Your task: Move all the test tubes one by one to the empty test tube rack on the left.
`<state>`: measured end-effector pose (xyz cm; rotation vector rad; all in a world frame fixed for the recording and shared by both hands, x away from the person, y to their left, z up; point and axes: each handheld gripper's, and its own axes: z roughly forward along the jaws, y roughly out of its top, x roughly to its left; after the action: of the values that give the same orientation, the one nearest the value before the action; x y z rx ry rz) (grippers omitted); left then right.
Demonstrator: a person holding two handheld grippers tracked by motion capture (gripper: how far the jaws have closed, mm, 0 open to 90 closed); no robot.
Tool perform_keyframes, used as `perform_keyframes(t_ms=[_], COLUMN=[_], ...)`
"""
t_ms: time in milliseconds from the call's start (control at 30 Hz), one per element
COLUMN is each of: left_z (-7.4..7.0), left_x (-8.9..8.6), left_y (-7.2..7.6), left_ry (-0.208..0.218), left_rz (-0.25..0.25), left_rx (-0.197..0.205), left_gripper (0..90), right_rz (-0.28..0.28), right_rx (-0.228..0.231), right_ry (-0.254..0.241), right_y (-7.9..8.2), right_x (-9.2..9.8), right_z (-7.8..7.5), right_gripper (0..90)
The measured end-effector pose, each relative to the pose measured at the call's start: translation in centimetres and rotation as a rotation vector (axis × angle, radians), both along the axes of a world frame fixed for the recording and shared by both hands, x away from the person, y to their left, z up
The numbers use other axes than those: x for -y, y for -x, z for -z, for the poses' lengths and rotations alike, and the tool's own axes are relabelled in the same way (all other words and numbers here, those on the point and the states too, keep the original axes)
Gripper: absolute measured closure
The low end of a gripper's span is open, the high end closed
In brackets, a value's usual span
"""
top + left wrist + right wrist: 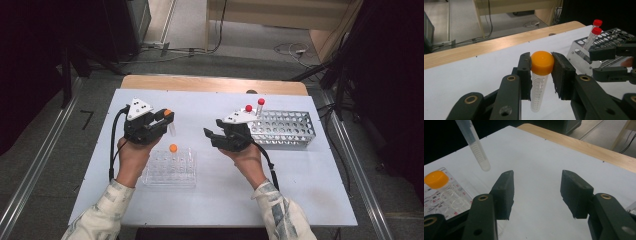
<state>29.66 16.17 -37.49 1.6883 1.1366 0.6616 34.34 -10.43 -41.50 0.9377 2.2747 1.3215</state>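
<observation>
Jaws, left gripper [541, 75]: clamped on orange-capped tube [539, 82] (keep it upright).
Jaws, right gripper [536, 192]: open, empty.
Advice: lower straight into clear rack [170, 172].

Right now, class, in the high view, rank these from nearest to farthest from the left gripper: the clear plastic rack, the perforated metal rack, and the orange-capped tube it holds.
1. Orange-capped tube, clamped in the left gripper.
2. Clear plastic rack, just below it, toward the person.
3. Perforated metal rack, across the table on the right.
</observation>
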Motion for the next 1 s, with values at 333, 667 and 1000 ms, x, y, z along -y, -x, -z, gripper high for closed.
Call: perform_keyframes(t_ms=[333,667,1000], left_z=[-0.7,-0.8,0.2], left_x=[-1.1,-1.8,-1.4], left_y=[1.3,3.7,5.5], left_ry=[-0.003,-0.010,-0.010], left_rz=[-0.013,0.007,0.048], left_rx=[0.014,0.018,0.010], left_gripper=[70.5,70.5,70.5], right_rz=[0.019,0.028,0.029], right_rx=[-0.006,-0.014,-0.020], right_ry=[-0.007,-0.011,-0.010], right_y=[0.0,0.1,0.1], right_x=[1.3,2.1,2.3], right_z=[0.2,0.4,0.5], right_gripper=[42.1,41.1,37.6])
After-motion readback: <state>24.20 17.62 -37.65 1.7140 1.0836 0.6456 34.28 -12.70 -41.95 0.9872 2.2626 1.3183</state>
